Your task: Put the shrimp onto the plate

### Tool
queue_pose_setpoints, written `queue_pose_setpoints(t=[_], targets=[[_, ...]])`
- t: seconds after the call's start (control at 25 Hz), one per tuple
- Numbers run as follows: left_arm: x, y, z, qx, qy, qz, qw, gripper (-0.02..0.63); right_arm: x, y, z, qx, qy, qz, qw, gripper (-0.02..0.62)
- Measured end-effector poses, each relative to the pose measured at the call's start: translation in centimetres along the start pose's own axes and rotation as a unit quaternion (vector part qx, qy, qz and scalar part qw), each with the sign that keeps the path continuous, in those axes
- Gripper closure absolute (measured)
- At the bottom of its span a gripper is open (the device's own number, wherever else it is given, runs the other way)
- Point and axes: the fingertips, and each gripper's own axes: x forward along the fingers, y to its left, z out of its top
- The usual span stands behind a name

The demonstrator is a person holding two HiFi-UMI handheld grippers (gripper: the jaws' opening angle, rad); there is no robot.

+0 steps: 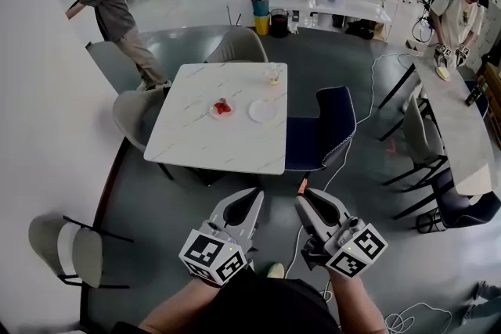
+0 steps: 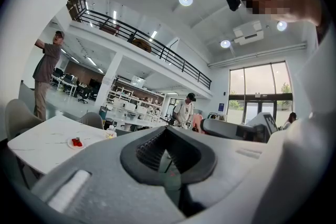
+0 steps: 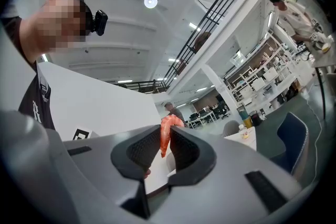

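Note:
An orange shrimp (image 3: 166, 132) stands upright between the pads of my right gripper (image 3: 165, 139), which is shut on it. In the head view the shrimp's tip (image 1: 302, 185) shows just past my right gripper (image 1: 306, 201), low over the floor in front of the white marble table (image 1: 203, 141). My left gripper (image 1: 252, 201) hangs beside it with its jaws together and nothing in them; its own view (image 2: 167, 139) shows the same. On the table lie an empty white plate (image 1: 264, 111) and a plate with red pieces (image 1: 222, 109), also seen far off (image 2: 76, 142).
A small bottle (image 1: 272, 76) stands at the table's far side. A dark blue chair (image 1: 321, 129) is at its right, grey chairs (image 1: 133, 117) at its left and back. A white partition (image 1: 39, 113) runs along the left. Cables (image 1: 368, 90) trail over the floor. Two people work at other tables.

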Motion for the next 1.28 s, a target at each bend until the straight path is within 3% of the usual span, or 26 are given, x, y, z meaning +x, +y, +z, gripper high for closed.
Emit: queue_pose_setpoints(t=[0.48,1.28], targets=[[4.1,4.7,0.6,0.007,0.003,-0.007,0.9999,0.598,4.4,-3.8,-0.6,0.0,0.017,-0.019,1.0,0.535],[16.9,21.5,1.9,0.022,0.028,-0.071,0.9968,0.598,21.5,-14.9,-2.2,-0.004,0.027,-0.082,0.996,0.535]])
